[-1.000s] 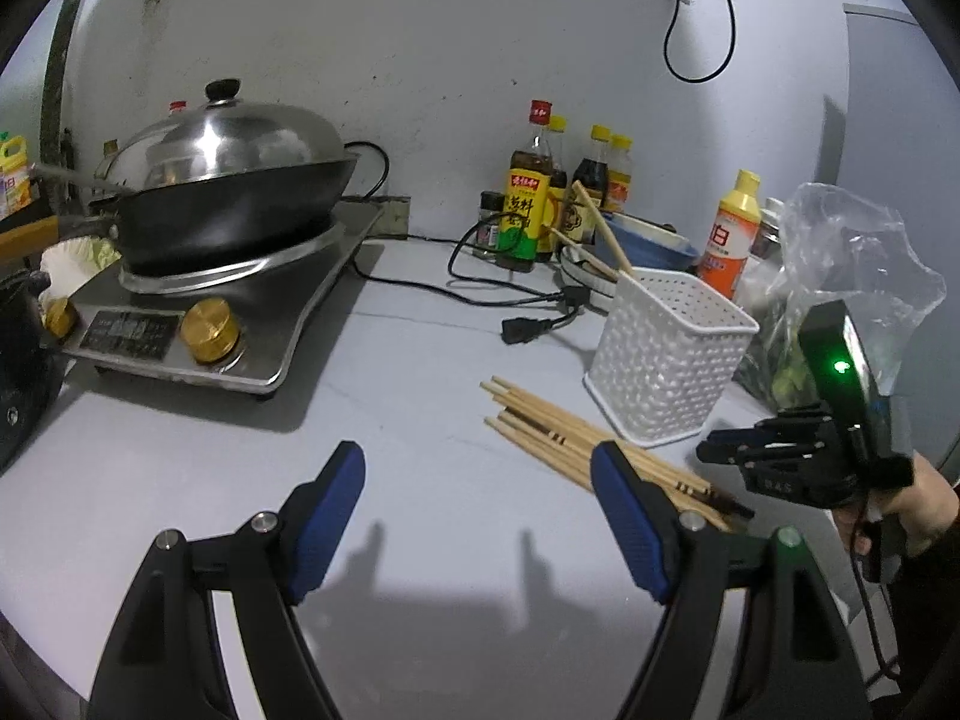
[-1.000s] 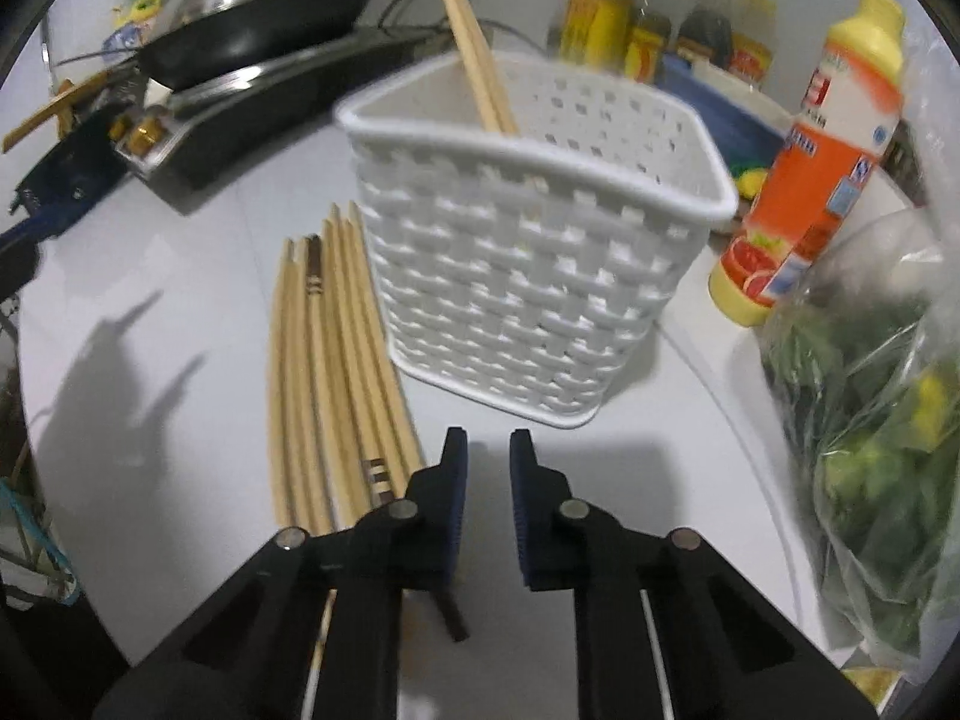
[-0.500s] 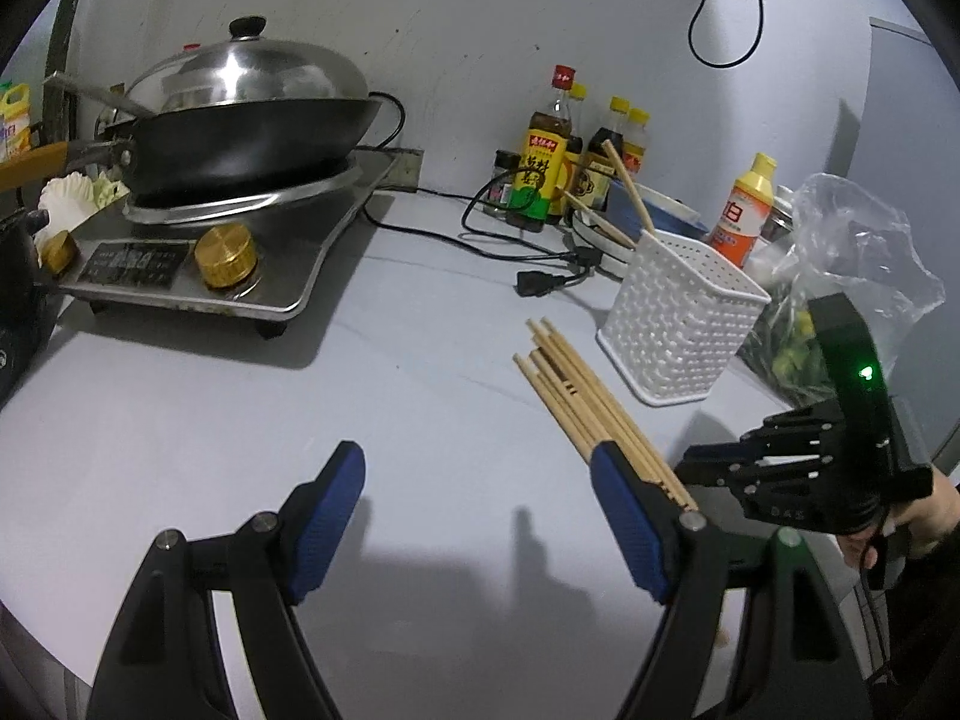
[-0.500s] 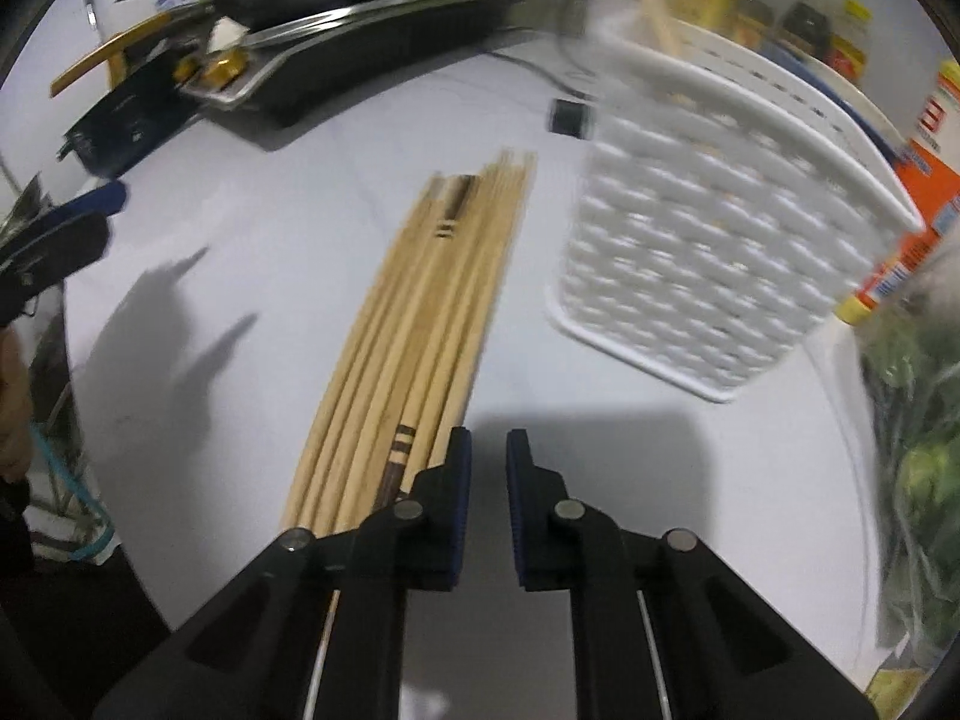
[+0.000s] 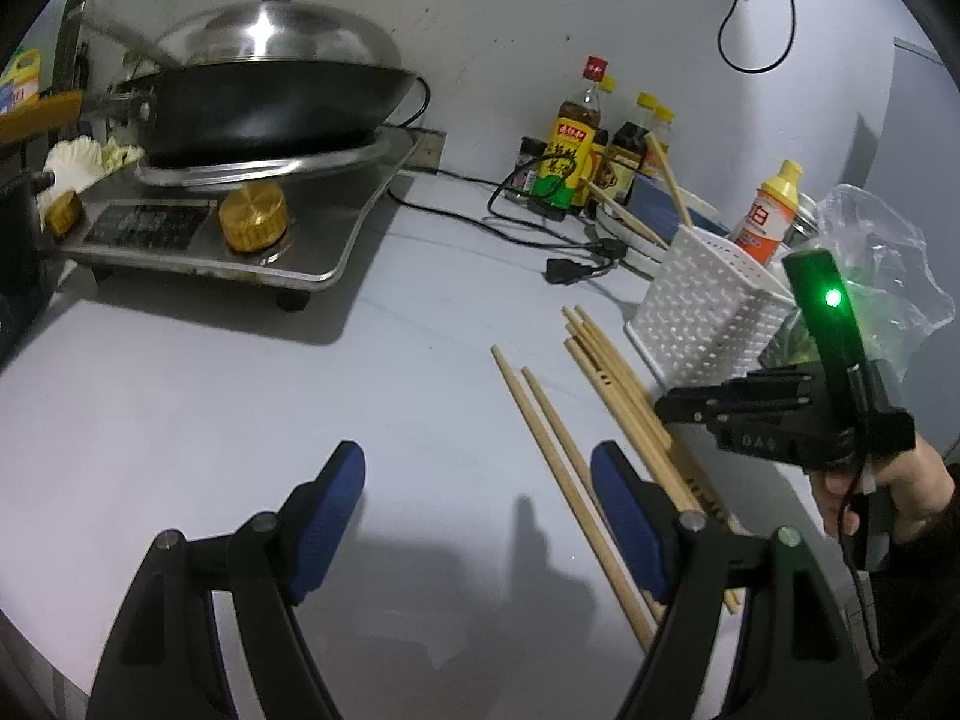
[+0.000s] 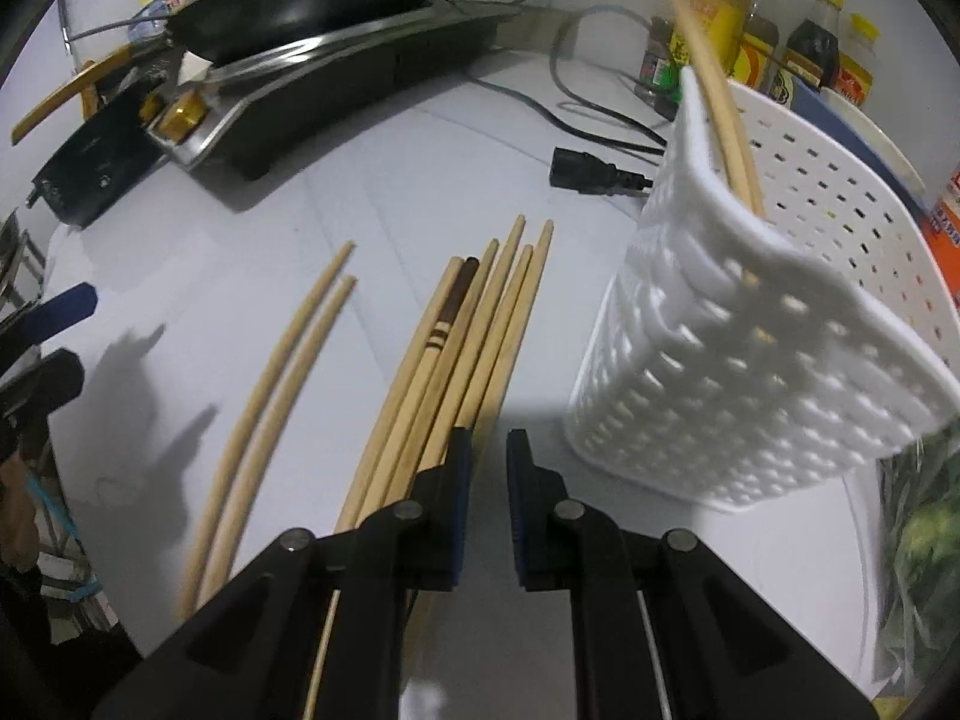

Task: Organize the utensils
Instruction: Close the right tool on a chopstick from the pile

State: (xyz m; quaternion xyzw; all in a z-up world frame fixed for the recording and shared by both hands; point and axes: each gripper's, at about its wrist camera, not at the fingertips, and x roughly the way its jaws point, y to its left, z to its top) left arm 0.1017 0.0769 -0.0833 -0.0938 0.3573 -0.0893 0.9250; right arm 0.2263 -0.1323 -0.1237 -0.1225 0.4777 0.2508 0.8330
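The white surface (image 5: 180, 396) fills most of both views. At ten o'clock in the left wrist view a steel cooker (image 5: 240, 222) carries a black wok (image 5: 270, 102) under a domed metal lid (image 5: 282, 36). At about two o'clock in that view stands a white perforated basket (image 6: 750, 360), upright, with a pair of chopsticks (image 6: 726, 102) leaning out of it. Behind it along the wall are sauce bottles (image 5: 573, 144) and an orange bottle with a yellow cap (image 5: 771, 216), and a clear bag of greens (image 5: 876, 276) sits at three o'clock.

A bundle of loose chopsticks (image 6: 474, 330) lies flat on the surface just beside the basket, at its nine o'clock side in the right wrist view; one has a dark banded tip. Two more chopsticks (image 6: 282, 372) lie parallel, apart from the bundle, farther toward nine o'clock.

The left gripper (image 5: 477, 516) has its blue-padded fingers spread wide with nothing between them, above the bare surface near the separate pair. The right gripper (image 6: 487, 480) has its fingers nearly closed with only a narrow gap, holding nothing, over the near end of the bundle.
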